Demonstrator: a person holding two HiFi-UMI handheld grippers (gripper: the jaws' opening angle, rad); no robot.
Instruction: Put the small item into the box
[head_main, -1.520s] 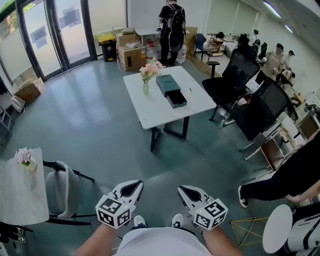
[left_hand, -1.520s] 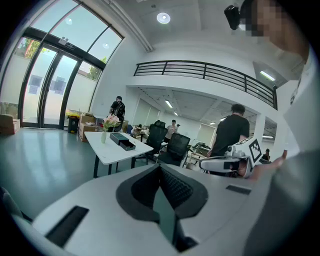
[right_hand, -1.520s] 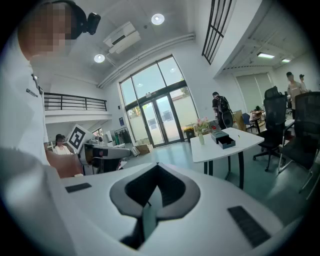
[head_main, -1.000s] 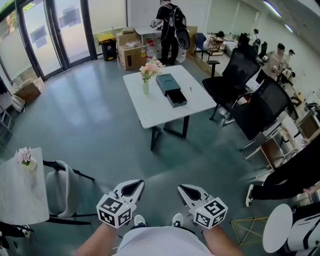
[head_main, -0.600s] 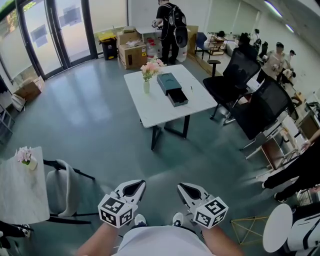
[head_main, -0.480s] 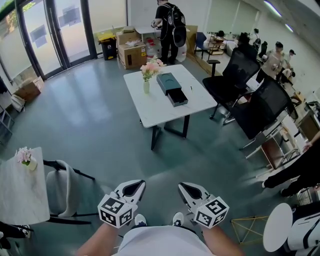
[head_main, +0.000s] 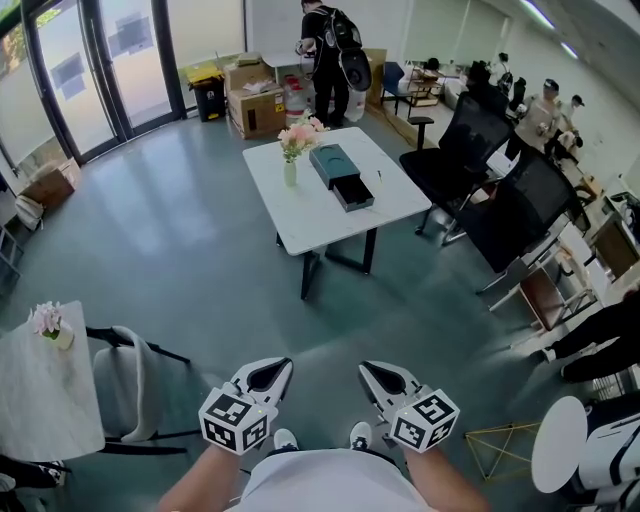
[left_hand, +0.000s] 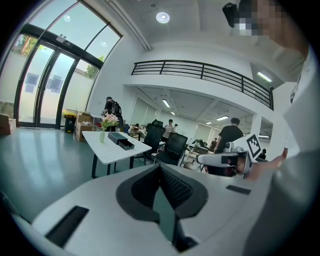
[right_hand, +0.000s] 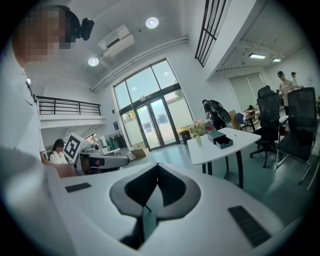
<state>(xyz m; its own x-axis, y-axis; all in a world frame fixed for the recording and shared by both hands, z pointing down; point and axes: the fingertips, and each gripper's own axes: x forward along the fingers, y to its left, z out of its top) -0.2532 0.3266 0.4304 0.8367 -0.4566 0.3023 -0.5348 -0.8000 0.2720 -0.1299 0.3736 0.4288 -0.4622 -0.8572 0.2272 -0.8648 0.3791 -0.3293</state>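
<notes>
Nearest, at the bottom of the head view, the person holds the left tongs (head_main: 270, 373) and the right tongs (head_main: 379, 378) side by side and apart, low over the teal floor (head_main: 180, 230), each carrying a cube with black-and-white square markers; the person's shoes (head_main: 285, 438) show just under them. In the left gripper view the left tongs (left_hand: 160, 167) are clenched, dark ribbed pads meeting with nothing between them; in the right gripper view the right tongs (right_hand: 157, 166) are likewise clenched and empty. To the left stands a grey chair (head_main: 125, 385) beside a small side desk (head_main: 40, 400) with a little pot of pink flowers (head_main: 45, 320); to the right are a round white stool (head_main: 558, 440) and a yellow wire frame (head_main: 495, 450). Well ahead, across open floor, stands the white desk (head_main: 300, 225). On it lies the dark teal box (head_main: 335, 165), its drawer pulled out toward the viewer, with a vase of pink flowers (head_main: 292, 150) just to its left and the small item (head_main: 378, 177), a thin dark thing too small to identify, just to its right. Black office chairs (head_main: 470, 140) crowd the desk's right side. Beyond are cardboard cartons (head_main: 255, 105), a person with a backpack (head_main: 325, 50), and glass doors (head_main: 90, 70) at the left.
</notes>
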